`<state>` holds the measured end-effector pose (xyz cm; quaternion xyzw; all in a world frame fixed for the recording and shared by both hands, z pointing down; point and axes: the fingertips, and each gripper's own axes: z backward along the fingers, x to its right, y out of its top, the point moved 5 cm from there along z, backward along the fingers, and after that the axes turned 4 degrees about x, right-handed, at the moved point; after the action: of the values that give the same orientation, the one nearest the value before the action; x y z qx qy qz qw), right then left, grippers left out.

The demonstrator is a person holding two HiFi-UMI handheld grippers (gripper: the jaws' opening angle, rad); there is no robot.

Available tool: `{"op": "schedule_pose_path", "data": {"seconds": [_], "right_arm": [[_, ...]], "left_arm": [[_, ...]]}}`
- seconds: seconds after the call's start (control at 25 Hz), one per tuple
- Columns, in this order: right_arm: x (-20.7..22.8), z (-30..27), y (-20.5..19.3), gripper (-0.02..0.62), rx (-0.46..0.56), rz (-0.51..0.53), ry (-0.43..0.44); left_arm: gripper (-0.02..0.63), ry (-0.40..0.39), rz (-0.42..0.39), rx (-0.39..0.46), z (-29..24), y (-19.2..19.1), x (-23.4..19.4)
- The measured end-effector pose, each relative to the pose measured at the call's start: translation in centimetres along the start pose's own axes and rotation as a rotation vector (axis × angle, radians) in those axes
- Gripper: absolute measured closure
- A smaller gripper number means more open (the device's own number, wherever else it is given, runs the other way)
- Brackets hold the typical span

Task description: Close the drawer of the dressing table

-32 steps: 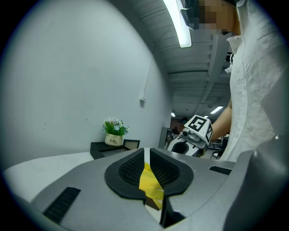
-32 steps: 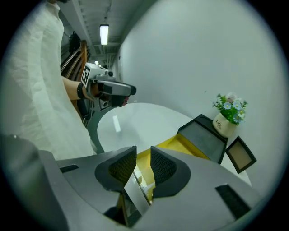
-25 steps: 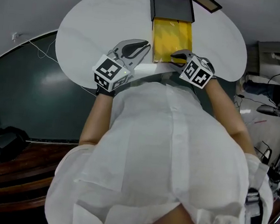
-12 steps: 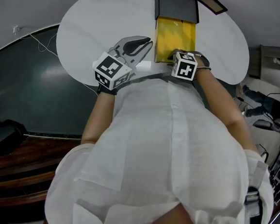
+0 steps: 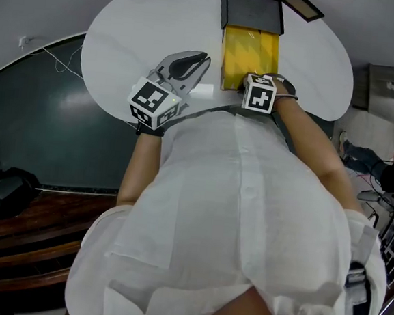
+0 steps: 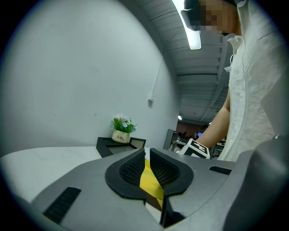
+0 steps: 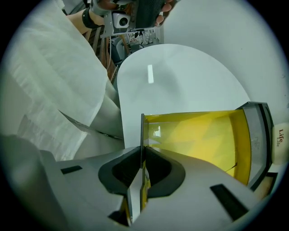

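Right tool (image 7: 142,155), pointing down at the upper centre of the head view, is clamped on the thin front panel (image 7: 143,128) of the yellow drawer (image 5: 251,52). Its jaws have just been closing onto that panel. Left tool (image 6: 147,155) hovers roughly level to its left, jaws narrowly apart with nothing in them. A pale grey wall (image 6: 67,72) rises behind, and dark floor (image 5: 41,133) fills the left. The white rounded worktop (image 5: 146,32) carries a dark box (image 5: 251,11), from which the drawer stands pulled out. A small potted plant (image 6: 122,126) sits on the box.
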<state>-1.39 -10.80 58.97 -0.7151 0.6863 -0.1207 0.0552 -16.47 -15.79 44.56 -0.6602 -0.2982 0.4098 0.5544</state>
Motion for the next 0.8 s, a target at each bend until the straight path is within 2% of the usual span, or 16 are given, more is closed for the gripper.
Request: {"op": "schedule_pose_path", "data": {"seconds": [0.8], "right_arm": [[1.0,1.7,0.3,0.566,-0.012,-0.001,0.028]], "left_arm": [[0.569,-0.004,0.008,-0.003,-0.8,0.5,-1.6]]}}
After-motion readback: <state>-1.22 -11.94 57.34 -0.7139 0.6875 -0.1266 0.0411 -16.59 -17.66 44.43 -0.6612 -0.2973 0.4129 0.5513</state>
